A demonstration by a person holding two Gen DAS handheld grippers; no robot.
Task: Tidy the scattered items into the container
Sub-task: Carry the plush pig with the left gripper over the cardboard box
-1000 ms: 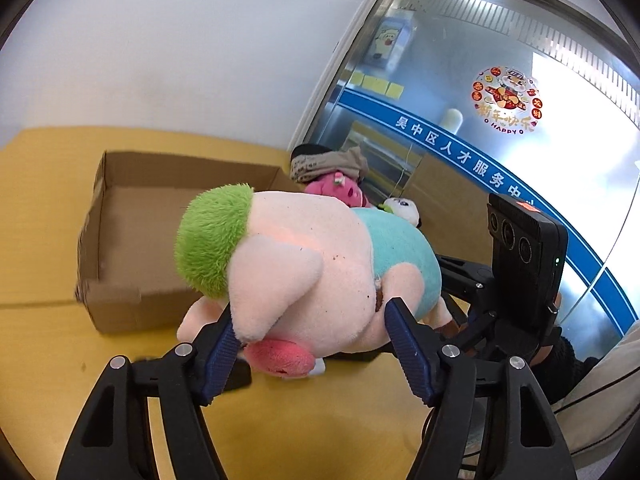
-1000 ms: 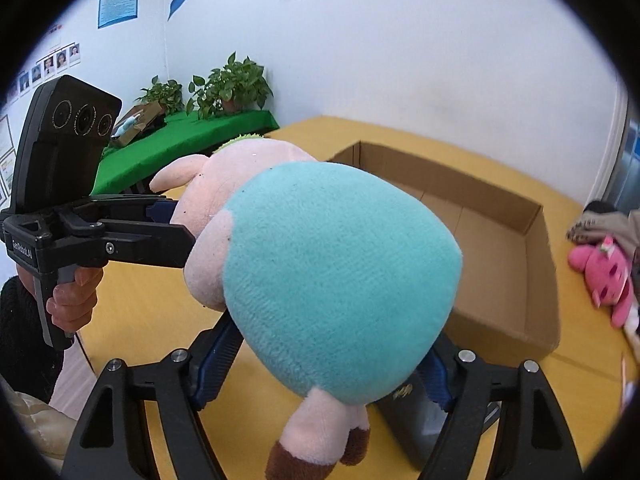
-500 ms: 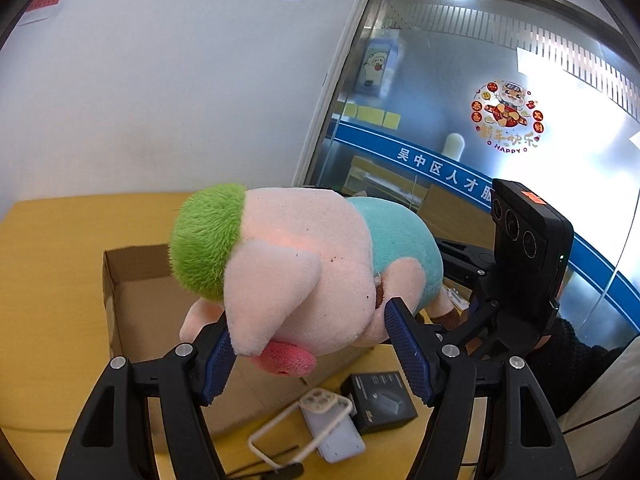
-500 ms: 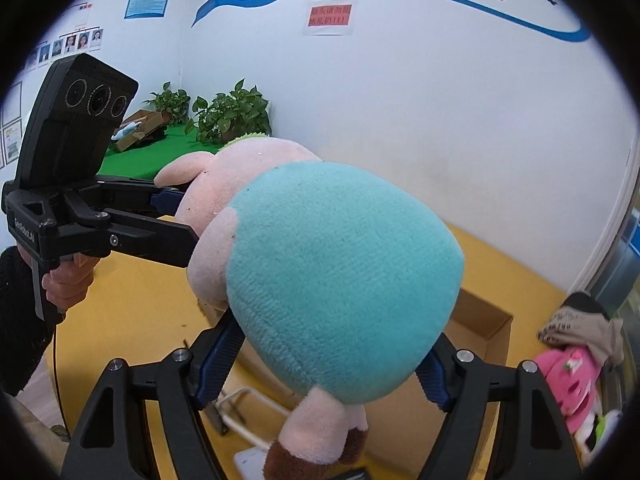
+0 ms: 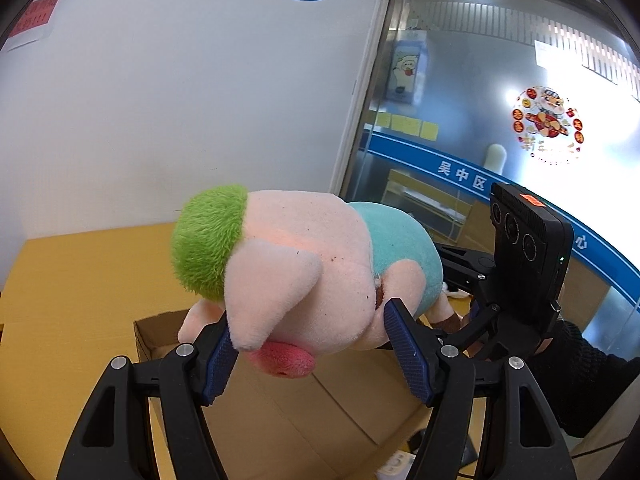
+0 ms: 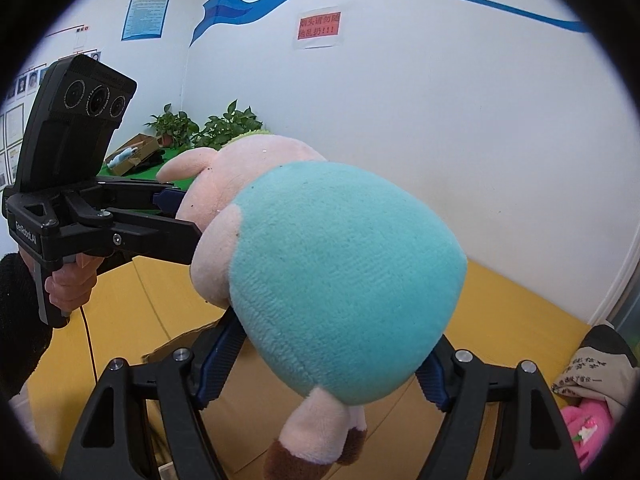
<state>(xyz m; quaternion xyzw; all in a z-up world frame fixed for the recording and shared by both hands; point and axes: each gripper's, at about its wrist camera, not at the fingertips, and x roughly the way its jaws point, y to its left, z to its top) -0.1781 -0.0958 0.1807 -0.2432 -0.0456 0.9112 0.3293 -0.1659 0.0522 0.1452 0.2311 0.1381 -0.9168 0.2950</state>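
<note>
plush pig point(image 5: 304, 276) held above cardboard box point(image 5: 320, 408) on table point(image 5: 80, 280), w/ clothes pile point(image 6: 592, 372) at right.

Plush pig point(image 5: 304, 276): soft matt fleece, with shaggier green pile on the head. Box point(image 5: 320, 404): plain matt brown cardboard. Table point(image 5: 80, 280): smooth yellow surface. Left gripper point(image 5: 310, 354): matt black plastic, ribbed blue pads point(image 5: 406, 354), bright metal screw heads.

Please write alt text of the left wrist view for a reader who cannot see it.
The left tool grips the head of a pink plush pig with green hair, held above an open cardboard box on a yellow table. The right tool holds the pig's turquoise body from the right.
</note>
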